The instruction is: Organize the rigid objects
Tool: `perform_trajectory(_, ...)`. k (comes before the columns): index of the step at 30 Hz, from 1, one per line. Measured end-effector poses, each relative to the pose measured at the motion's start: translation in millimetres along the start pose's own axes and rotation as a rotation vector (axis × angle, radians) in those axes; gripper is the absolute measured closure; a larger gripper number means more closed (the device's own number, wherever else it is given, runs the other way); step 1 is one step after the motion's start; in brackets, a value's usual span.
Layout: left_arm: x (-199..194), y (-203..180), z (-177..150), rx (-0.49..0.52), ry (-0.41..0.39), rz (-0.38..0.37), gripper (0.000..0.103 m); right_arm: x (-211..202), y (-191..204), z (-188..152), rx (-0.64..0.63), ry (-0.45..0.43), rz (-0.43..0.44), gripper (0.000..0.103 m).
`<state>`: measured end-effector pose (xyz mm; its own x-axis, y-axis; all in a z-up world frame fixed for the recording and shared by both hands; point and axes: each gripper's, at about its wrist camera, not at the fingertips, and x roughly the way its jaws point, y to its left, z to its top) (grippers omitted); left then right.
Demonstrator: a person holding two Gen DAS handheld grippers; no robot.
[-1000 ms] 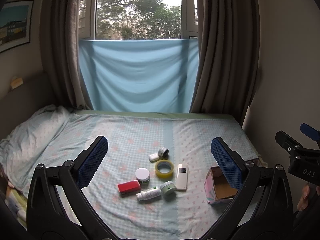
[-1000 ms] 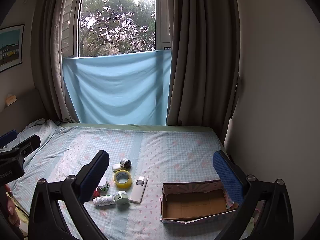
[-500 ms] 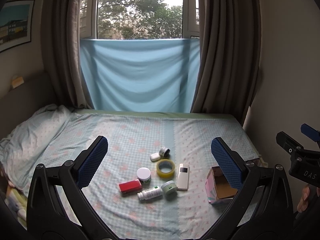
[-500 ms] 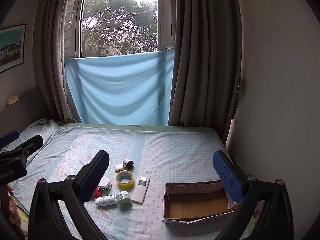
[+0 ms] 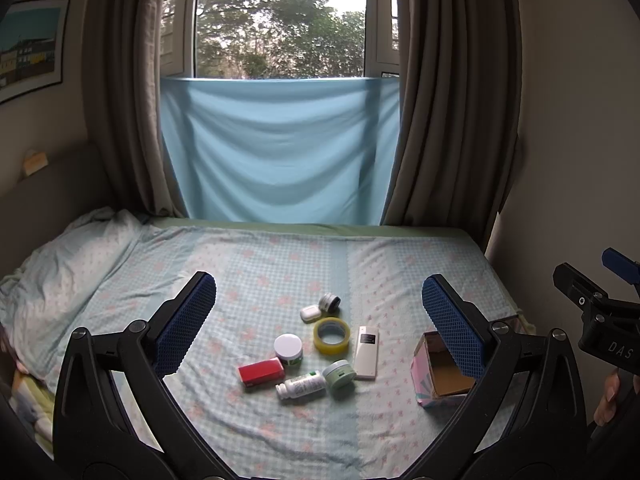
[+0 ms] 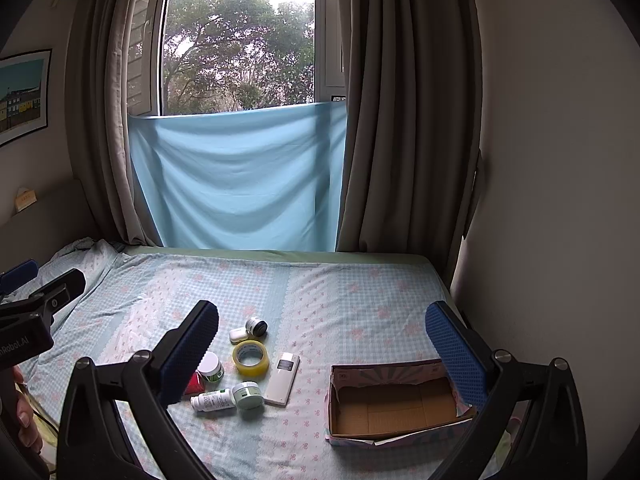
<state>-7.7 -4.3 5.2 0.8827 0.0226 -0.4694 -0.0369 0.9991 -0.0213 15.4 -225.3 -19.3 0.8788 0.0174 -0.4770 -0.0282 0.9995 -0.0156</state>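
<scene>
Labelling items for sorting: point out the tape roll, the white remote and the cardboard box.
tape roll [image 5: 331, 335], left wrist view, on its yellow front rim.
white remote [image 6: 283, 378], right wrist view, mid-body.
cardboard box [image 6: 394, 411], right wrist view, bare brown floor.

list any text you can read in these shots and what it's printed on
"DAS": white letters on the body of the right tool, seen from the left wrist view; cut off at the frame edge.
"nRobot.AI": white letters on the body of the left tool, seen from the right wrist view; the start is cut off.
Pill bottle label: print too small to read.
White remote dark panel: too small to read.
Tape roll inner core: printing blurred, unreadable.
</scene>
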Motion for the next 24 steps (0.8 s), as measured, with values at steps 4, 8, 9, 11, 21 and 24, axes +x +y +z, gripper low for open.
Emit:
perform_trajectory(4, -0.1, 0.0, -0.2, 0.000, 0.000, 0.000, 0.001, -0.1, 0.2, 0.1, 0.001, 0.001, 0.000, 0.000)
perform_trajectory(8, -0.1, 0.4, 0.0, 0.001, 0.000, -0.001, 0.001, -0.8, 0.5, -0.6, 0.003, 0.001, -0.001, 0.000)
perform_trajectory(9, -0.3, 1.0, -0.1, 0.001, 0.000, -0.001, 0.001, -0.7, 0.5, -0.5, 0.004, 0.000, -0.001, 0.000)
perform_trajectory(11, -0.7, 1.6, -0.2, 0.001, 0.001, -0.001, 0.001, -1.0, 0.4, -1.0, 0.008, 0.002, -0.003, 0.000)
perform_trajectory(21, -1.9, 5.6, -1.9, 0.002, 0.004, 0.001, 0.001, -5.1, 0.4, -5.0, 0.018, 0.003, -0.008, 0.000)
perform_trajectory(24, -1.8, 5.5, -2.0, 0.002, 0.004, 0.000, 0.001, -4.6, 0.4, -4.9, 0.024, 0.008, -0.010, 0.000)
